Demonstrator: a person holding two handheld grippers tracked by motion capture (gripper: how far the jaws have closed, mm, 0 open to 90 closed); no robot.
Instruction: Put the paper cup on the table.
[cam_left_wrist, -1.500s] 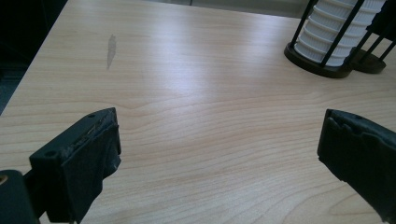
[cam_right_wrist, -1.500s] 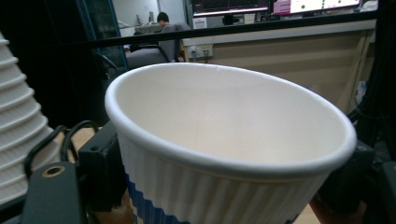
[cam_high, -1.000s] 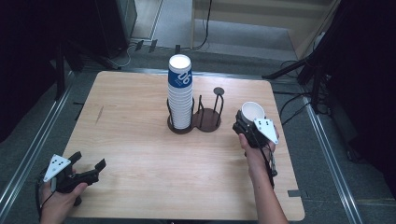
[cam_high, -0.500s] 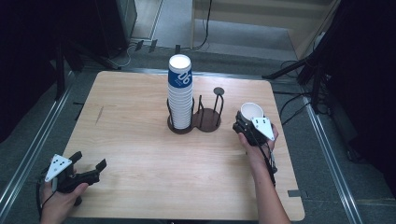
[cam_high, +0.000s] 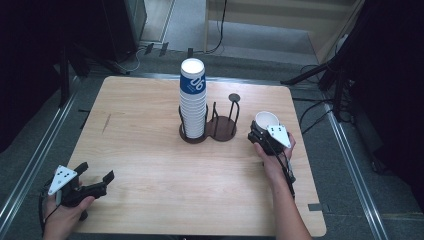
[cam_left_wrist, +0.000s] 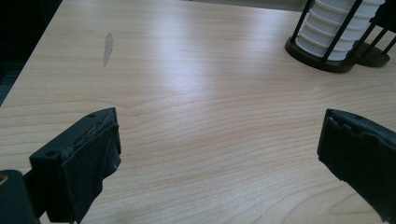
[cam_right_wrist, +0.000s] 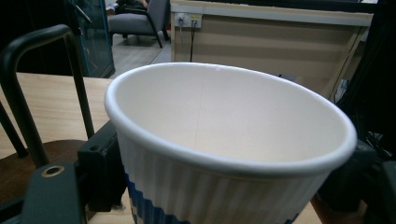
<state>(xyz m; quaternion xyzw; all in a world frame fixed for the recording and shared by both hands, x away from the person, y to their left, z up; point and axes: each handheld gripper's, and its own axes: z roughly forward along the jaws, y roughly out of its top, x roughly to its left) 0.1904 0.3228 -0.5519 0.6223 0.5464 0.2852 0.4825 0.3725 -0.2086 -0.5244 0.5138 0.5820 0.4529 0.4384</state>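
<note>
A tall stack of white-and-blue paper cups (cam_high: 193, 100) stands in a black wire holder (cam_high: 194, 134) at the table's middle back; its base also shows as the cup stack (cam_left_wrist: 337, 28) in the left gripper view. Beside it is an empty second holder (cam_high: 224, 125). My right gripper (cam_high: 262, 132) is shut on a single white paper cup (cam_high: 266, 120), upright, just right of the empty holder; the cup (cam_right_wrist: 224, 154) sits between the black jaws in the right gripper view. My left gripper (cam_high: 95, 179) rests open near the front left corner, with bare table (cam_left_wrist: 210, 116) between its jaws.
The wooden table (cam_high: 150, 160) has a small dark mark (cam_high: 106, 124) at its left. Metal rails (cam_high: 35, 150) run along both sides of the table. Cables and stands (cam_high: 330, 75) lie on the floor beyond the far right corner.
My right gripper has come down and slightly nearer with the cup, which now sits lower beside the empty holder. The left gripper has stayed where it was.
</note>
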